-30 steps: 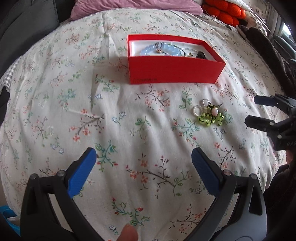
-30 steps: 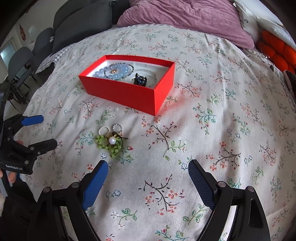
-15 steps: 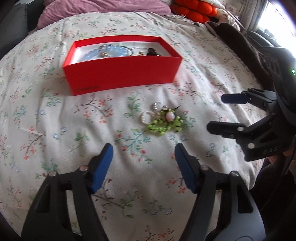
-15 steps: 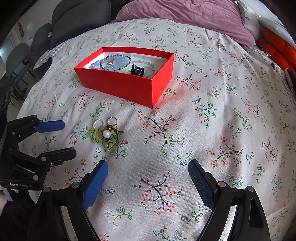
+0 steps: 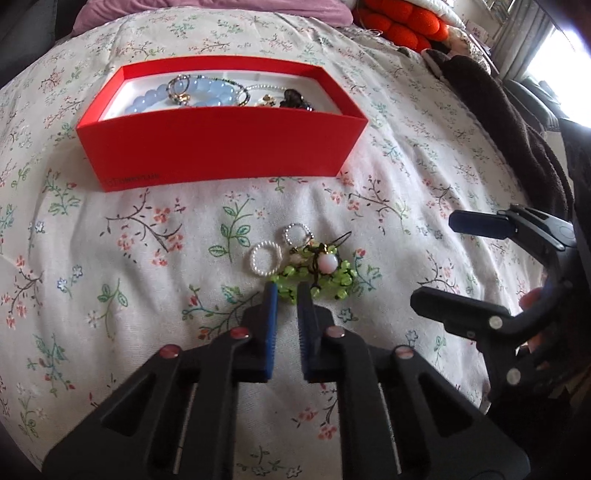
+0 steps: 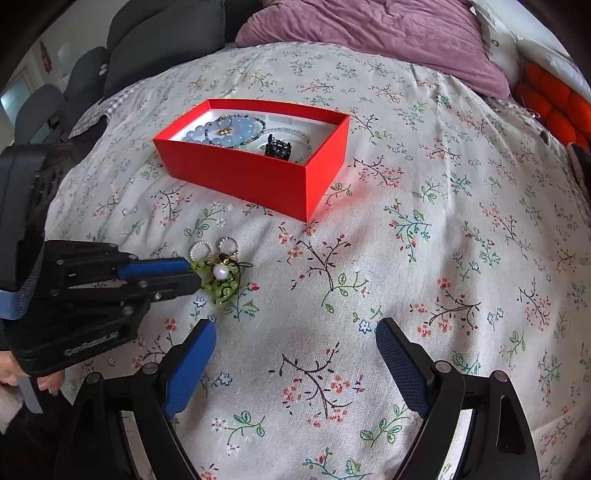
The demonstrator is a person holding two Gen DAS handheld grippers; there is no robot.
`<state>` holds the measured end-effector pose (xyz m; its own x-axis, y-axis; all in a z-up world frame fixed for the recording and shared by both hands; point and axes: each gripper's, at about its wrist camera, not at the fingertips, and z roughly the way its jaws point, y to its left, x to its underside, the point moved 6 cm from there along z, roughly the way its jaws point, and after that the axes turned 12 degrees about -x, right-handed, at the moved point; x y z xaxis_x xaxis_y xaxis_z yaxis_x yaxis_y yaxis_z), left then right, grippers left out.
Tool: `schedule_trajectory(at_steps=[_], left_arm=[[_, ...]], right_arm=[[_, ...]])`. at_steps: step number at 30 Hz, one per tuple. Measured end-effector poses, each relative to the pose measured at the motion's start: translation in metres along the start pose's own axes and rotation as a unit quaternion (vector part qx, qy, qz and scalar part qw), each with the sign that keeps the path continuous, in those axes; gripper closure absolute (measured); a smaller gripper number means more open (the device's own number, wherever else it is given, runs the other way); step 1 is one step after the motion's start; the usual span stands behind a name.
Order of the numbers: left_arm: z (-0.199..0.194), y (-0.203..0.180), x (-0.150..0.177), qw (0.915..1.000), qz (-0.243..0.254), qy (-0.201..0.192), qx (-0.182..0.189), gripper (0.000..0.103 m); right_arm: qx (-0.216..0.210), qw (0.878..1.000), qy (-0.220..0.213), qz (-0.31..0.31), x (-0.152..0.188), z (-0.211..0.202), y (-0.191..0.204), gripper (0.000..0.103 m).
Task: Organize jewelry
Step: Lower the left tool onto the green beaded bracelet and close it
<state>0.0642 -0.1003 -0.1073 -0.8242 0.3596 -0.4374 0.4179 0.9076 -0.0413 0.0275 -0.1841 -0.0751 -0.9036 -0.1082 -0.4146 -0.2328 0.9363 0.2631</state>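
Observation:
A green bead bracelet (image 5: 325, 277) with a pale pink bead lies on the floral bedspread, also in the right wrist view (image 6: 221, 282). Two small pearl rings (image 5: 264, 257) lie beside it. My left gripper (image 5: 287, 295) is nearly shut, its fingertips pinching the bracelet's near edge; it shows in the right wrist view (image 6: 194, 271). A red box (image 5: 221, 147) holding blue beads and other jewelry stands behind, also in the right wrist view (image 6: 258, 173). My right gripper (image 6: 295, 354) is open and empty, to the right of the bracelet.
A purple pillow (image 6: 369, 33) lies at the far end of the bed. An orange cushion (image 5: 402, 22) and a dark brown blanket (image 5: 498, 110) are at the far right. Grey chairs (image 6: 147, 48) stand beyond the bed's left side.
My left gripper moved forward to the green bracelet and its jaws closed from wide open onto its edge. The right gripper stayed open and barely moved.

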Motion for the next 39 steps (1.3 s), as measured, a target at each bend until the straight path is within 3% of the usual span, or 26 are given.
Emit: schedule_trajectory(at_steps=[3,9,14,18,19,25,31,32,33,34,39], left_arm=[[-0.002,-0.004,0.003,0.9997,0.019,0.003,-0.018,0.102],[-0.013,0.006,0.01,0.9996,0.018,-0.002,-0.023,0.103],[-0.026,0.018,0.009,0.9998,0.002,-0.021,0.006,0.102],[-0.029,0.004,0.003,0.9983,0.019,-0.042,0.036,0.082],[-0.029,-0.001,0.001,0.9976,0.03,-0.049,0.039,0.081],[-0.011,-0.022,-0.008,0.9953,0.079,-0.051,0.021,0.063],[0.001,-0.024,-0.011,0.9964,0.074,-0.041,0.011,0.063],[0.001,-0.025,-0.011,0.9964,0.075,-0.04,0.009,0.067],[0.002,-0.026,-0.01,0.9964,0.076,-0.036,0.008,0.08],[0.004,-0.028,-0.008,0.9964,0.08,-0.029,0.005,0.086],[-0.003,-0.026,-0.003,0.996,0.081,-0.037,-0.002,0.09]], right_arm=[[0.0,1.0,0.0,0.0,0.0,-0.001,-0.001,0.013],[0.003,1.0,-0.005,-0.001,-0.003,-0.002,-0.001,0.013],[0.001,1.0,-0.009,-0.002,-0.005,-0.004,0.002,0.013],[0.004,1.0,-0.013,0.003,-0.006,-0.005,0.0,0.013],[0.005,1.0,-0.015,0.006,-0.006,-0.006,-0.001,0.013],[0.007,1.0,-0.014,0.02,0.0,-0.01,-0.015,0.013],[0.006,1.0,-0.01,0.019,0.005,-0.011,-0.022,0.013],[0.006,1.0,-0.009,0.018,0.006,-0.011,-0.022,0.013],[0.005,1.0,-0.008,0.016,0.006,-0.011,-0.022,0.013],[0.004,1.0,-0.008,0.015,0.007,-0.011,-0.021,0.013],[0.0,1.0,-0.01,0.01,0.006,-0.013,-0.02,0.013]])
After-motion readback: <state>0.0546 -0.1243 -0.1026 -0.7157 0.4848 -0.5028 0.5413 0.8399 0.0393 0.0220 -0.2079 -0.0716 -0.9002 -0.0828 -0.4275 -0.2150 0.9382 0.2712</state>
